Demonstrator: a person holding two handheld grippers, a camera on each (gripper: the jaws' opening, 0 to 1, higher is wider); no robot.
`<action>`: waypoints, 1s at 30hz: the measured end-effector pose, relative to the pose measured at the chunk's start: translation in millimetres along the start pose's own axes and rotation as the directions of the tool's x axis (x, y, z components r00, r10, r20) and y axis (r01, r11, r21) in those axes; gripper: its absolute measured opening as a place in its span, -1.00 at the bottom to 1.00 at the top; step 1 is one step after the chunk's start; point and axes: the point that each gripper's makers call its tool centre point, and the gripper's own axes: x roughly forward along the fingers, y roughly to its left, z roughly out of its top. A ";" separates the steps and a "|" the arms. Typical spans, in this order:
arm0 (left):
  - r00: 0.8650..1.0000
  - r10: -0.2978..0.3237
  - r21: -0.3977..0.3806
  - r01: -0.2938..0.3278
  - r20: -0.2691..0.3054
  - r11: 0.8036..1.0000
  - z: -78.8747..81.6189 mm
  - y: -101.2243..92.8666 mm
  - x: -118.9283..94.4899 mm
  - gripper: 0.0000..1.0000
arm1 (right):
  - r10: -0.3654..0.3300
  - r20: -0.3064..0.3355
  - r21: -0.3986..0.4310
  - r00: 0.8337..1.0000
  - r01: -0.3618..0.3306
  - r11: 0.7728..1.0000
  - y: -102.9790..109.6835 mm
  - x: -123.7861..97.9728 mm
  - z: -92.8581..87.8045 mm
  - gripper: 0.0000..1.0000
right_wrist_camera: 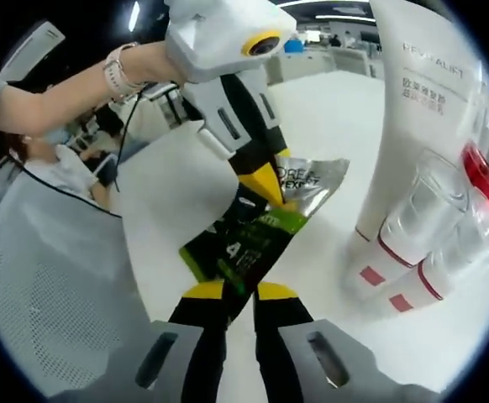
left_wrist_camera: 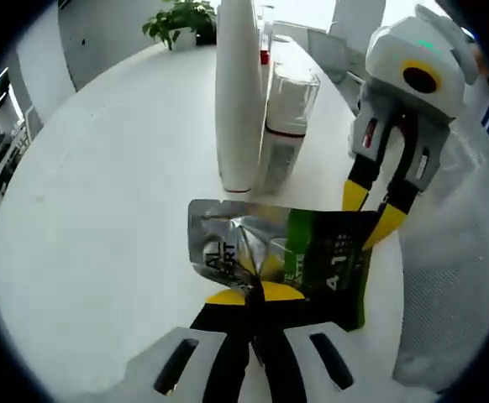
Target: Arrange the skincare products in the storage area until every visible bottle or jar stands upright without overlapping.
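Sachet (left_wrist_camera: 286, 252) on table (left_wrist_camera: 102, 185), bottles (left_wrist_camera: 238, 101) behind.

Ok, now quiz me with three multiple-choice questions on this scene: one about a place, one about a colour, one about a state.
1. Where is the silver and green foil sachet?
A. between the left gripper's jaws
B. inside a drawer
C. on top of the tube

2. What colour is the band under the clear bottle caps?
A. blue
B. red
C. yellow

3. How is the tall white plastic tube placed?
A. lying flat
B. lifted in the air
C. standing upright

Answers:
1. A, the left gripper pinches the sachet.
2. B, a red band shows under the cap.
3. C, the tube stands base-down on the white table.
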 end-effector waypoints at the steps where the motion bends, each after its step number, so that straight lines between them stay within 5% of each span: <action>1: 1.000 -0.001 0.003 0.001 -0.002 1.000 -0.5 -0.3 0.9 -0.95 | -0.003 -0.003 -0.003 1.000 0.003 1.000 -0.1 -1.5 -1.0 -0.76; 16: 0.999 0.012 0.059 -0.009 -0.039 0.998 -2.8 8.7 9.7 -0.96 | -0.029 -0.035 -0.093 0.999 0.026 0.995 2.4 -22.6 -10.5 -0.75; 30: 0.999 -0.009 0.115 0.014 -0.050 0.993 1.2 10.7 12.8 -0.95 | -0.164 0.027 -0.273 0.986 0.165 0.948 -18.4 19.0 11.3 -0.59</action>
